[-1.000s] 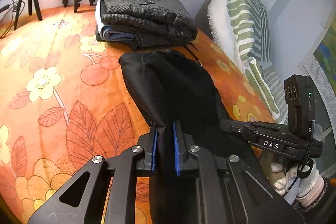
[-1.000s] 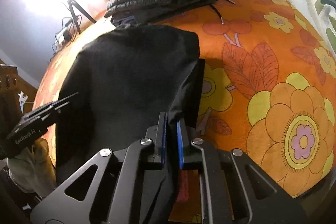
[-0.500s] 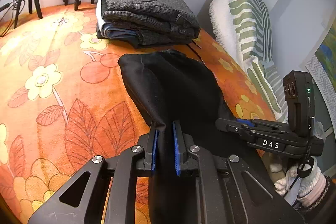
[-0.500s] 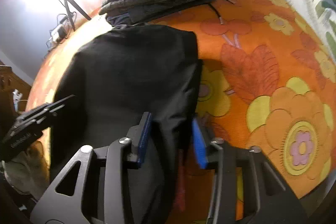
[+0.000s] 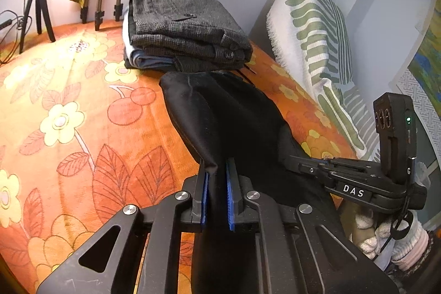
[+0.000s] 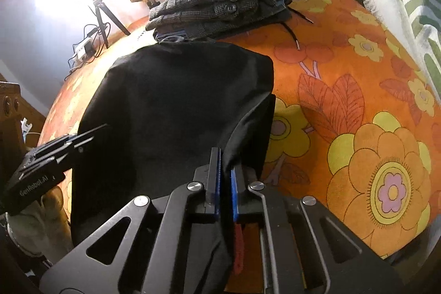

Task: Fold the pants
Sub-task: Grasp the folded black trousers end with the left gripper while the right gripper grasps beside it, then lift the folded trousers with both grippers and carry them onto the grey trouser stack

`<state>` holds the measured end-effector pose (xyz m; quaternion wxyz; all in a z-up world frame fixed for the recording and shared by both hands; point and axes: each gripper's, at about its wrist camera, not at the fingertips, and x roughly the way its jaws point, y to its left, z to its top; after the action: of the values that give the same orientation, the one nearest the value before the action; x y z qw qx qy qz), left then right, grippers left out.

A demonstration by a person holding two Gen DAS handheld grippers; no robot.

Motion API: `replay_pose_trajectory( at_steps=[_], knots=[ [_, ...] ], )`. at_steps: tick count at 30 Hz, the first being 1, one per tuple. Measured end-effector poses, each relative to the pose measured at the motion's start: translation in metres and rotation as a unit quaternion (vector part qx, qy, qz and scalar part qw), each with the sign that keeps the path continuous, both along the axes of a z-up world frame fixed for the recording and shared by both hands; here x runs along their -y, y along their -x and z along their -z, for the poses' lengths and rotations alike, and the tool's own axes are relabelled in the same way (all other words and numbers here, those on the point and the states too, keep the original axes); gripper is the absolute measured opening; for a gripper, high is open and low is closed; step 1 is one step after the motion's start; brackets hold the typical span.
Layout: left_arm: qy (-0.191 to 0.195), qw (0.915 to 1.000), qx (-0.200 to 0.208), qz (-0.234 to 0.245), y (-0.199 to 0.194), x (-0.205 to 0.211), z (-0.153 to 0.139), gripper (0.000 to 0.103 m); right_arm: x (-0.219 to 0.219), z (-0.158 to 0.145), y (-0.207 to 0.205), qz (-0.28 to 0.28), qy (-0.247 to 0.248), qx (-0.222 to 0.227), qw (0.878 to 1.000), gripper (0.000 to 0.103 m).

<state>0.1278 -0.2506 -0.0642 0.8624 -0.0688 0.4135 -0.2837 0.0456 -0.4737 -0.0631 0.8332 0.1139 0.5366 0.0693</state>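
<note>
Black pants (image 5: 234, 115) lie lengthwise on the orange flowered bedspread (image 5: 82, 115), their far end near a stack of folded clothes. My left gripper (image 5: 216, 172) is shut on the pants' near left edge, cloth pinched between the blue pads. My right gripper (image 6: 226, 164) is shut on the near right edge of the pants (image 6: 171, 101). Each gripper shows in the other's view: the right gripper on the right of the left wrist view (image 5: 303, 164), the left gripper on the left of the right wrist view (image 6: 93, 130).
A stack of folded grey and blue clothes (image 5: 184, 32) sits just beyond the pants. A green-striped pillow (image 5: 317, 40) leans on the wall at right. A tripod (image 5: 38, 4) and cables stand at the far left.
My right gripper opened half a second ago and has shut again on the pants' edge. The left gripper has kept its hold and the view has drawn slightly back.
</note>
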Motion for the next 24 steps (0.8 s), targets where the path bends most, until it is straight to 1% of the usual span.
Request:
replay_pose_trajectory(
  at_steps=[4,7,10,11,13,14,15,16,17,20,21,22,24],
  knots=[
    [-0.004,1.0,0.008,0.002,0.002,0.0,-0.002,0.008,0.001,0.005,-0.001,-0.004,0.002,-0.007,1.0,0.007],
    [-0.013,0.9996,0.024,0.007,0.006,0.003,-0.006,0.008,0.001,0.009,-0.002,-0.005,0.017,-0.01,1.0,0.014],
    [-0.014,0.9995,0.027,0.009,0.008,0.005,-0.006,0.008,0.003,0.017,-0.004,0.0,0.037,-0.02,0.999,0.038],
    [-0.014,0.9995,0.026,0.009,0.007,0.005,-0.005,0.008,0.003,0.018,-0.005,-0.002,0.041,-0.021,0.999,0.042],
    [-0.011,0.9997,0.021,0.005,0.005,0.004,-0.004,0.008,0.006,0.022,-0.008,-0.002,0.035,-0.026,0.999,0.043],
    [-0.011,0.9998,0.018,0.003,0.003,0.003,-0.002,0.008,0.007,0.022,-0.008,-0.002,0.032,-0.023,0.999,0.045],
    [-0.009,0.9998,0.015,0.001,0.002,0.002,-0.001,0.008,0.007,0.022,-0.009,-0.004,0.028,-0.022,0.999,0.041],
    [-0.007,0.9999,0.007,-0.001,-0.001,0.002,0.002,0.008,0.005,0.023,-0.01,-0.008,0.022,-0.021,1.0,0.028],
    [-0.006,1.0,0.001,-0.002,-0.003,0.001,0.004,0.008,0.003,0.024,-0.011,-0.011,0.011,-0.023,1.0,0.025],
    [0.0,0.9996,-0.028,-0.006,-0.014,-0.005,0.013,0.011,0.0,0.025,-0.011,-0.012,0.012,-0.023,1.0,0.02],
    [0.0,0.9992,-0.038,-0.01,-0.018,-0.006,0.017,0.018,0.001,0.025,-0.011,-0.012,0.009,-0.024,1.0,0.019],
    [0.002,0.9988,-0.047,-0.015,-0.021,-0.008,0.02,0.023,0.003,0.025,-0.011,-0.011,0.004,-0.025,1.0,0.018],
    [0.002,0.998,-0.061,-0.019,-0.026,-0.009,0.027,0.027,0.005,0.025,-0.011,-0.008,-0.003,-0.024,1.0,0.018]
  ],
)
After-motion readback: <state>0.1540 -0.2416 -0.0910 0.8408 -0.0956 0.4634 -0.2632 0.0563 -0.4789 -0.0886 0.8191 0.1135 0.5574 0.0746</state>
